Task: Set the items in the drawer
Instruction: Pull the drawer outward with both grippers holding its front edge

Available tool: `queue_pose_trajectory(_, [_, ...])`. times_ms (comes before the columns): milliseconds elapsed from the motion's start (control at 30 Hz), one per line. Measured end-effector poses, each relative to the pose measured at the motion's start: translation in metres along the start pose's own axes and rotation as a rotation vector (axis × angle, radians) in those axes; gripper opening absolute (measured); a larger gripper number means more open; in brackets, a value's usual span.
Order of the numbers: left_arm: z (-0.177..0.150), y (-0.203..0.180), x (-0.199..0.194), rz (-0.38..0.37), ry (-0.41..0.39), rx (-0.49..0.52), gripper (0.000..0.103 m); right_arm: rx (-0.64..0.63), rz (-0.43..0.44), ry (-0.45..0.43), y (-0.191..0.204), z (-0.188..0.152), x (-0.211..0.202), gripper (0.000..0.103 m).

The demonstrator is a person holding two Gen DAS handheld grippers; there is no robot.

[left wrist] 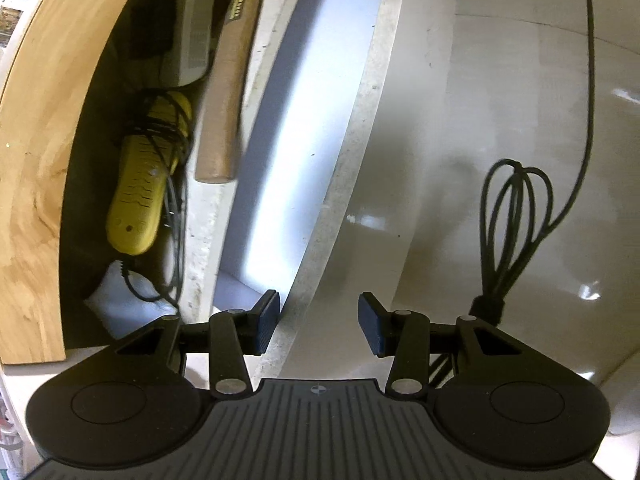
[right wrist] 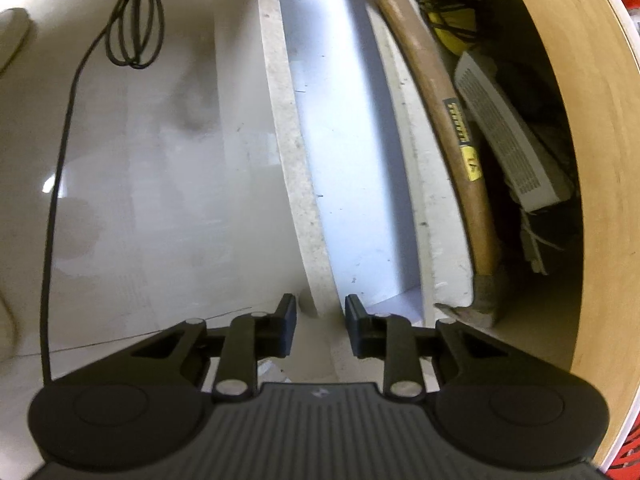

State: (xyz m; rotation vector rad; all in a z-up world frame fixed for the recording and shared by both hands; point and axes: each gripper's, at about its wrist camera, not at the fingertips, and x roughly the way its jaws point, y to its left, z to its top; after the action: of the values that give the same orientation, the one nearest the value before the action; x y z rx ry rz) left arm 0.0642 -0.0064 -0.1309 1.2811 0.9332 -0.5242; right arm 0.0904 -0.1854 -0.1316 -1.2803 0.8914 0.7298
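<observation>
Home workshop: hammer (right wrist: 448,128), cabled tools in drawer (right wrist: 320,128).

Left gripper (left wrist: 319,322): black linkage arms, silver pivot pins, two round black discs at lower frame corners, ribbed grey centre plate with a small round logo. Finger pads (left wrist: 266,322) dark blue, finely ribbed. Right gripper (right wrist: 321,326): same build, pads (right wrist: 286,326) look black-blue, small logo on plate.

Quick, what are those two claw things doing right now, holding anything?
Left gripper: open, holding nothing, over the drawer edge.
Right gripper: open, holding nothing.
</observation>
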Motion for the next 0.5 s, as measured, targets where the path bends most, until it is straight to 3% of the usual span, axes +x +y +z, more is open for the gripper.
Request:
queue_pose_trajectory(333, [-0.004, -0.005, -0.008, -0.205, 0.019, 0.001, 0.037, 0.003, 0.195, 0.004, 0.008, -0.008, -0.02, 0.023])
queue_pose_trajectory(500, [-0.007, -0.007, -0.01, -0.257, 0.03, -0.001, 0.037, 0.02, 0.261, 0.001, 0.011, -0.01, -0.027, 0.024])
